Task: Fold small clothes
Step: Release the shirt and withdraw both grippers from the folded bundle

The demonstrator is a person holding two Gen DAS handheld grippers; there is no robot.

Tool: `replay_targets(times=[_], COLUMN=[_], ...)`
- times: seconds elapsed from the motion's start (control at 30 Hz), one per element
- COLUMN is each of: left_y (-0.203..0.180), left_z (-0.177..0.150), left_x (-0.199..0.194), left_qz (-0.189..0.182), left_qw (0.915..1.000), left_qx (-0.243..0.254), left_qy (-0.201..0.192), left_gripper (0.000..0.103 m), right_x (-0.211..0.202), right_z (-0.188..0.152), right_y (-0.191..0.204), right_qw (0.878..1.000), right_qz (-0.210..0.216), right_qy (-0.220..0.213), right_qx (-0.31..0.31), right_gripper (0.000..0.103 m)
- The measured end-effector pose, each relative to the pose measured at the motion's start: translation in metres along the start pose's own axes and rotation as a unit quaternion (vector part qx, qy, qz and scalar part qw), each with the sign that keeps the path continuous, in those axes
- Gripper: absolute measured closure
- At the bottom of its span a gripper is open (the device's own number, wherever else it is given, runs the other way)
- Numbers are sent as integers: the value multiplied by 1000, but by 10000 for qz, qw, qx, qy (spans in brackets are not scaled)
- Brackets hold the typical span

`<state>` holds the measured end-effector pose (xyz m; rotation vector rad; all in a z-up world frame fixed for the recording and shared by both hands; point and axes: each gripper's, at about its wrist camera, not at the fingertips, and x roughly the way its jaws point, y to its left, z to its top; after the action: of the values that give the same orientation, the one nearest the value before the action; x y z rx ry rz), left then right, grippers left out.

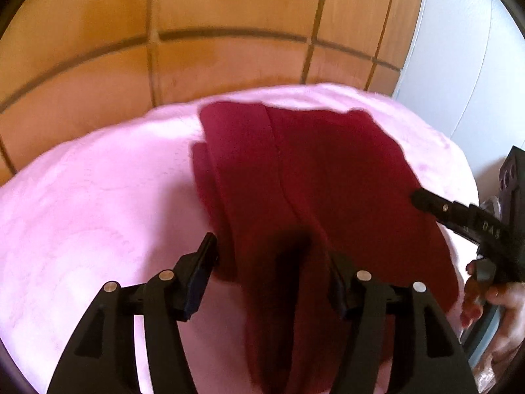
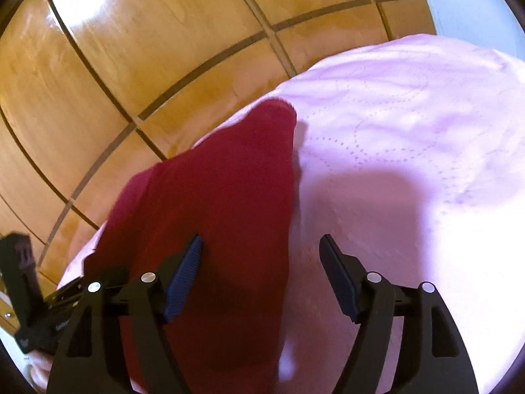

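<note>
Both grippers spread wide: left gripper (image 1: 272, 275) and right gripper (image 2: 261, 275) over red garment (image 1: 311, 170) on pink blanket (image 1: 98, 197), nothing pinched.

The garment (image 1: 302, 177) lies on the blanket (image 1: 98, 203), and everything else is placed from the garment. In the left wrist view the blanket spreads wide to the garment's left and shows in a narrower band behind it and to its right. The tiled floor (image 1: 229, 59) lies behind, past the blanket's far edge. The left gripper (image 1: 272, 272) hangs over the garment's near end, fingers on either side of a fold. The right gripper (image 1: 423, 200) reaches the garment's right edge. In the right wrist view the blanket lies to the garment's right, the floor behind and to its left.
</note>
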<state>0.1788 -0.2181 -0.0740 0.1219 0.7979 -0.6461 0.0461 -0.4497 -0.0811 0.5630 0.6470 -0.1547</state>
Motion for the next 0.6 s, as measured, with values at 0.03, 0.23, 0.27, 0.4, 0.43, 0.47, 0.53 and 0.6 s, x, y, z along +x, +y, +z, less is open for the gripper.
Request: replay_targets(times=[0.03, 0.23, 0.27, 0.4, 0.43, 0.47, 0.53, 0.6], left_y=[0, -2, 0, 9, 9, 10, 9, 10], left_z=[-2, 20, 22, 15, 13, 11, 9, 12], left_x=[-11, 2, 7, 36, 41, 42, 39, 31], left_qz=[34, 595, 649, 900, 916, 911, 900, 805], left_qw=[9999, 9979, 9977, 9954, 9951, 9952, 9954, 9962], left_qx=[-30, 17, -47, -149, -127, -107, -38, -89], left_qy=[-158, -245, -183, 301, 341, 334, 323, 325], left_gripper=[44, 42, 42, 39, 39, 39, 39, 39], right_x=[-8, -6, -2, 26, 33, 36, 36, 29], right_z=[1, 13, 14, 10, 9, 7, 7, 9], right_y=[4, 24, 24, 26, 26, 26, 28, 27], right_qw=[9999, 9948, 9942, 9901, 9896, 9885, 9872, 9881], right_qz=[-46, -793, -856, -1202, -1220, -1262, -1297, -1236], right_qy=[-93, -254, -259, 121, 182, 182, 189, 225], right_qx=[-36, -584, -597, -709, -742, -808, -905, -891], right_gripper=[32, 32, 32, 30, 30, 30, 30, 30])
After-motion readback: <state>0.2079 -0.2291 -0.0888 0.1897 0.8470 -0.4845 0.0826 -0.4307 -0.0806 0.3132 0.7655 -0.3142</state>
